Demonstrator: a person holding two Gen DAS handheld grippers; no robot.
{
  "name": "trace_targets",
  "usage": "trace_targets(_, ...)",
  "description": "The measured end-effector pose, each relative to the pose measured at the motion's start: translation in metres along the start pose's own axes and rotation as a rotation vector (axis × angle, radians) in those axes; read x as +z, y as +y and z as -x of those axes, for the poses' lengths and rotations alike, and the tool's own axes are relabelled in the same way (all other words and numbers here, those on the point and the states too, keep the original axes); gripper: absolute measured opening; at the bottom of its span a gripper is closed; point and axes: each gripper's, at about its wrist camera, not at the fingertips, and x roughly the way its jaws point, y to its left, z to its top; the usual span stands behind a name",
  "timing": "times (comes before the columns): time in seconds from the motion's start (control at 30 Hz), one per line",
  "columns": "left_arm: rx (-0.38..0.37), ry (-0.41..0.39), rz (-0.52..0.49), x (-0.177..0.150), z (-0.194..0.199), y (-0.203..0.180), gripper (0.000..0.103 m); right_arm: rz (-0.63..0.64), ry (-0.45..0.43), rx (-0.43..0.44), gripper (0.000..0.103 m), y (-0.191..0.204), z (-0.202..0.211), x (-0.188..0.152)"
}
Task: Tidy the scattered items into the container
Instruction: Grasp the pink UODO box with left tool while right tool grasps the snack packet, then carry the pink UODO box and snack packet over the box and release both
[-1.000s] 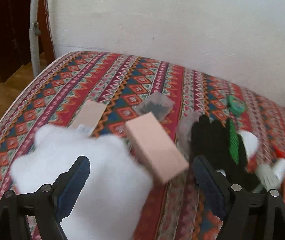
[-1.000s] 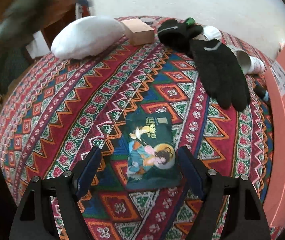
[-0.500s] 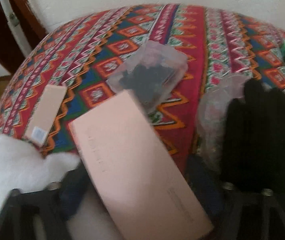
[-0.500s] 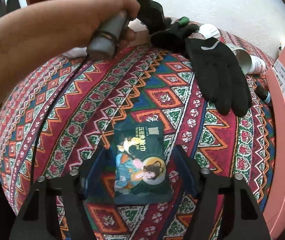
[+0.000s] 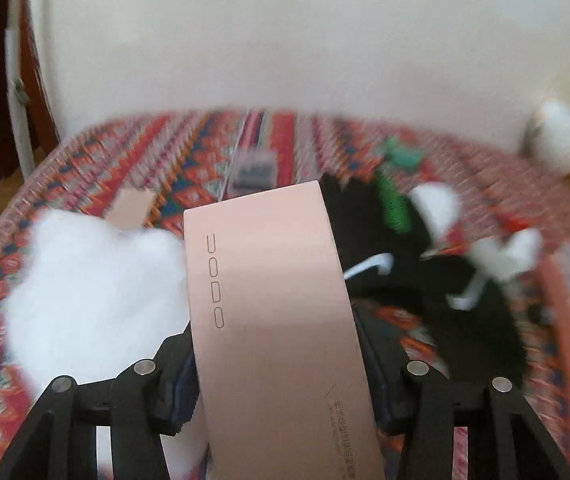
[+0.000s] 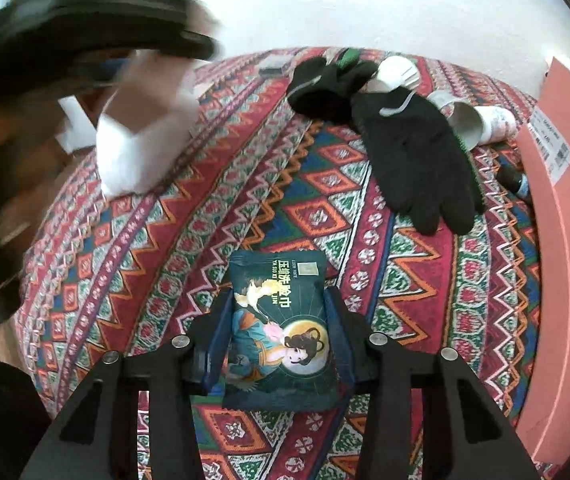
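The pink box (image 5: 273, 312) sits clamped between the two fingers of the left gripper (image 5: 277, 376), its long flat face turned up toward the camera and its far end raised clear of the patterned cloth (image 5: 189, 160). The jaws press against both long edges of the box. Behind it the left view is blurred: a white fluffy item (image 5: 93, 292) lies to the left, black gloves (image 5: 425, 276) to the right.

The right gripper (image 6: 281, 340) is narrowed onto a dark green sachet (image 6: 281, 332) printed with a figure, its blue pads touching both side edges; the sachet lies flat on the cloth. Beyond it, a black glove (image 6: 417, 168) spreads near white paper cups (image 6: 477, 120). The pink container (image 6: 565, 208) stands at the right edge. A blurred forearm (image 6: 17, 184) crosses the upper left of the right view.
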Motion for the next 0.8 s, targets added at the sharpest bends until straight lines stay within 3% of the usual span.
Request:
trace_targets(0.17,-0.082,-0.113,0.004,-0.024,0.078,0.006,0.057,-0.023,-0.037,0.005,0.048,-0.004,0.017,0.001)
trace_targets(0.3,-0.122,-0.148,0.027,-0.051,0.104,0.012,0.057,-0.038,-0.088,0.012,0.048,-0.006,0.04,0.001)
trace_targets(0.6,-0.153,-0.106,0.016,-0.068,0.102,0.01,0.057,-0.063,-0.264,0.005,0.048,-0.012,0.109,0.006)
trace_targets(0.8,-0.164,-0.101,0.012,-0.077,0.107,0.016,0.057,-0.068,-0.302,-0.001,0.048,-0.013,0.124,0.008)
